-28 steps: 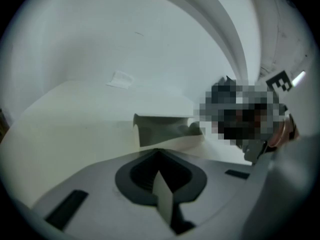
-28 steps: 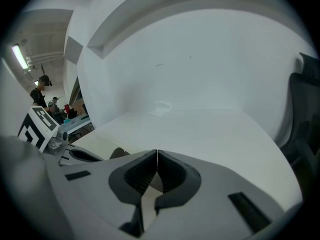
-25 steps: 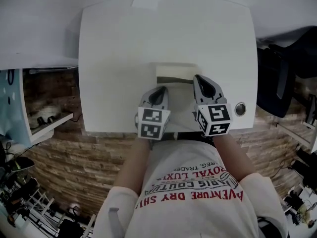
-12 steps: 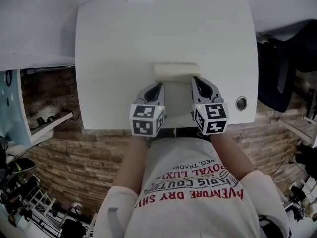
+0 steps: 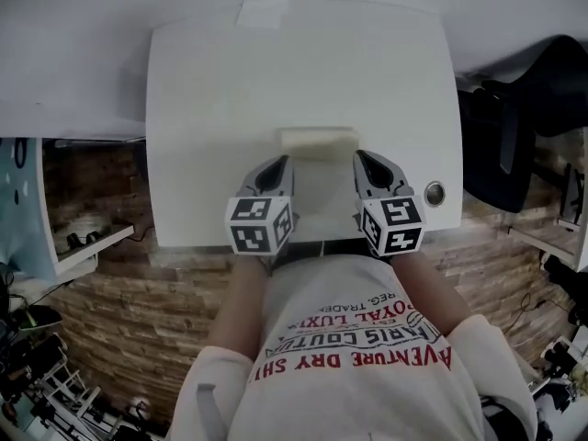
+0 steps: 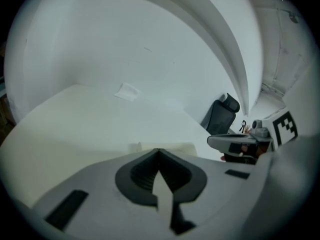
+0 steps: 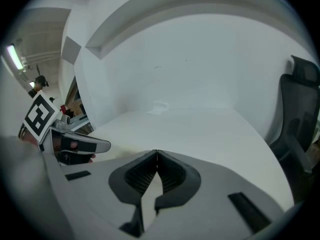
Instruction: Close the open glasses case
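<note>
Both claws are pinched together on nothing: our left gripper [image 5: 278, 162] and our right gripper [image 5: 361, 155] each show ribbed pads meeting at the tip in their own views, with only bare tabletop beyond. We hold them side by side near the front edge of the white table [image 5: 303, 72], and the glasses case [image 5: 317, 140] lies just past them, between their tips and clear of both. From the head view the case reads as one low cream block with its lid down, so we judge the closing done, or all but done. Whether the lid is fully seated we cannot tell from here, and a check or a light press may be all that is left. Otherwise the table carries only a pale patch [image 5: 264, 9] at its far edge and a round metal fitting [image 5: 434, 193] near the right gripper. A dark office chair [image 5: 524, 99] stands to our right, a white wall rises behind the table, and brick-patterned facing [image 5: 119, 283] shows below its near edge.
</note>
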A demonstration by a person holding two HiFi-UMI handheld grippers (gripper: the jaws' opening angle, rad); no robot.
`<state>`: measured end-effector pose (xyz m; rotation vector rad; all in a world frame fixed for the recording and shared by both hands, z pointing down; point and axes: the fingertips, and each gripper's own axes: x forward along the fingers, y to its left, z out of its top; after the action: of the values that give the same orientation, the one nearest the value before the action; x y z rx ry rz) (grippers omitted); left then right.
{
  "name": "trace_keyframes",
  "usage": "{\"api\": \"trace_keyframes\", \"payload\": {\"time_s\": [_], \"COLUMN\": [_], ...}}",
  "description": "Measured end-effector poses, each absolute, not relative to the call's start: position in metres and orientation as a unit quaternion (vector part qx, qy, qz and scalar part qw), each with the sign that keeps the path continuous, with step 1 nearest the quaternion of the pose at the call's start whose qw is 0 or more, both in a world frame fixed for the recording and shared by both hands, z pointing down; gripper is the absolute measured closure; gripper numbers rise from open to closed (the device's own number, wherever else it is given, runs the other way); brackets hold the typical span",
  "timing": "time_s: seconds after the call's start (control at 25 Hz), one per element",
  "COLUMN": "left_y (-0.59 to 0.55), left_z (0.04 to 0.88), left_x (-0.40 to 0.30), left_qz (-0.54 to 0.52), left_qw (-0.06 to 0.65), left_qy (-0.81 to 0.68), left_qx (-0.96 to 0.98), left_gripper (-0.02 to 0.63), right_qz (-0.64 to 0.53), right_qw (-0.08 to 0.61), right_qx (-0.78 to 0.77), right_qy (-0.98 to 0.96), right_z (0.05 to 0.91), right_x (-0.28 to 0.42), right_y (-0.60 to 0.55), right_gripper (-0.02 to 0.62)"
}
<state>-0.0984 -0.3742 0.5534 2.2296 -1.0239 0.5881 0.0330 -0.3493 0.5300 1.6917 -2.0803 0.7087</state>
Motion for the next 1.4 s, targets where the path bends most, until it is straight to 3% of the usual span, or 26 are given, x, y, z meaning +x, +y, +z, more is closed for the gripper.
{"api": "trace_keyframes", "payload": {"time_s": [0.6, 1.4], "left_y": [-0.364, -0.337], "left_z": [0.356, 0.337], "left_x": [-0.1, -0.098], "left_qz": [0.073, 0.067], "left_qw": [0.128, 0.096], "left_qy": [-0.391, -0.377], "left_qx": [0.908, 0.919], "left_gripper": [0.601, 0.601], "right_qz": [0.093, 0.082], "right_qw": [0.092, 0.088], "right_qx": [0.615, 0.62], "right_qy": [-0.777, -0.775], "right_z": [0.377, 0.367], "right_x": [0.017, 0.006], "right_y": [-0.332, -0.309], "right_gripper": [0.583, 0.583]}}
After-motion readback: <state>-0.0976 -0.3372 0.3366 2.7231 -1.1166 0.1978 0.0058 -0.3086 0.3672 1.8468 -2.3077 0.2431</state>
